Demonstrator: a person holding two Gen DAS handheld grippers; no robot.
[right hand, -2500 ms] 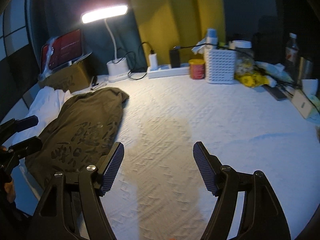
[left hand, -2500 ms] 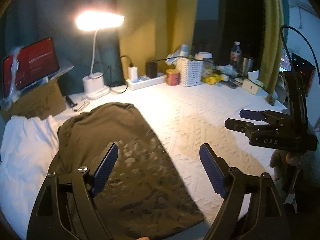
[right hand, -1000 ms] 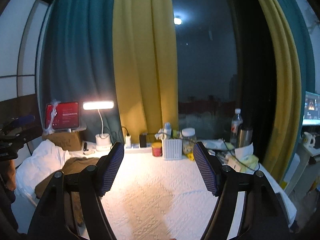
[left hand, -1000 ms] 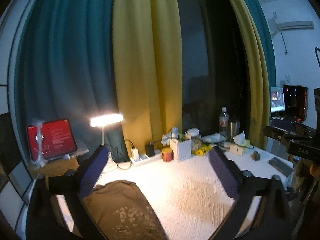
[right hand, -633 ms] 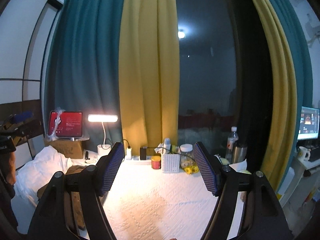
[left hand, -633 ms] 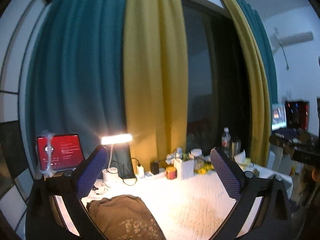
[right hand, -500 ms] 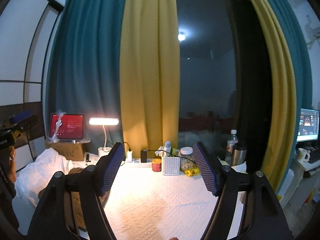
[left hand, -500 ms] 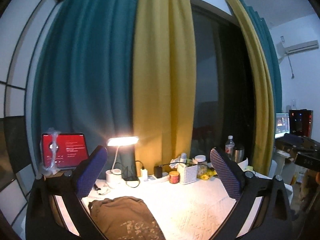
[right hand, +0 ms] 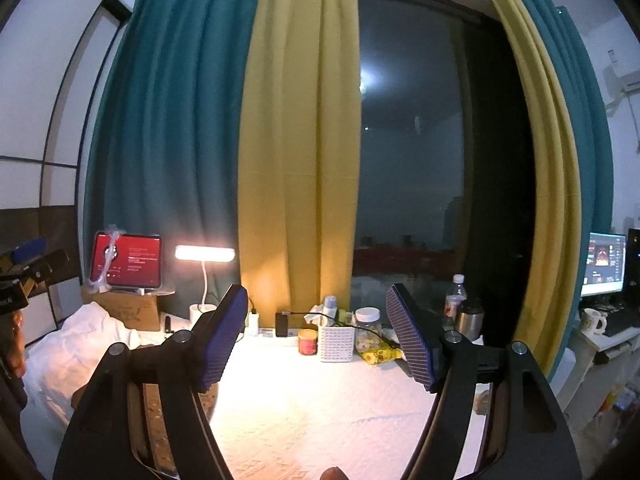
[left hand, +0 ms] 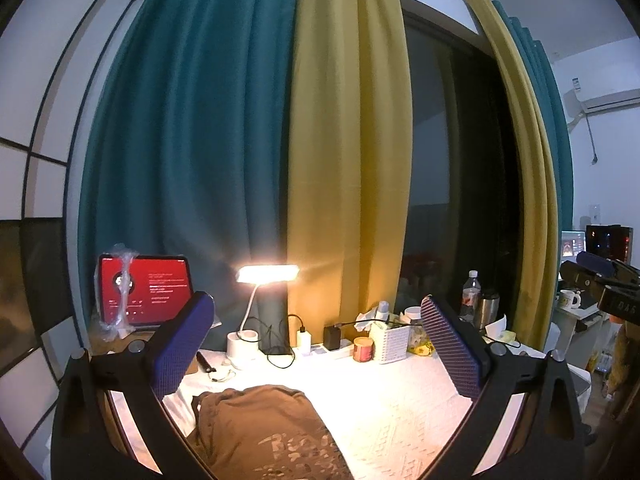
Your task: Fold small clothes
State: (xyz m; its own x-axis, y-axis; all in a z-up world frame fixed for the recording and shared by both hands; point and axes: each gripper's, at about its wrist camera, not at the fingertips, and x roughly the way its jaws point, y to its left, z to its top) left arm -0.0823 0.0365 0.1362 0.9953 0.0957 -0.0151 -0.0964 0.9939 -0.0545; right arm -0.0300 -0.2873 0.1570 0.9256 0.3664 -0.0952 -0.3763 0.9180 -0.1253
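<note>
An olive-brown shirt (left hand: 260, 428) with a pale print lies flat on the white textured table cover (left hand: 392, 412), at the left near side. My left gripper (left hand: 316, 344) is raised above it, tilted up toward the curtains, open, with nothing between its blue pads. My right gripper (right hand: 318, 338) is also raised and open over the table's middle. In the right wrist view only slivers of the shirt (right hand: 210, 400) show behind the left finger. Each gripper appears at the edge of the other's view.
Along the table's back stand a lit desk lamp (left hand: 268, 274), a power strip (left hand: 320, 350), a red can (left hand: 363, 350), a white basket (left hand: 390, 344) and bottles. A red-screen tablet (left hand: 146, 290) sits on a cardboard box (right hand: 128, 312). White cloth (right hand: 76, 344) is piled left.
Both grippers have risen from just above the table and tilted upward, so the views swing from the shirt to the curtains. Both stay open. The shirt has not moved.
</note>
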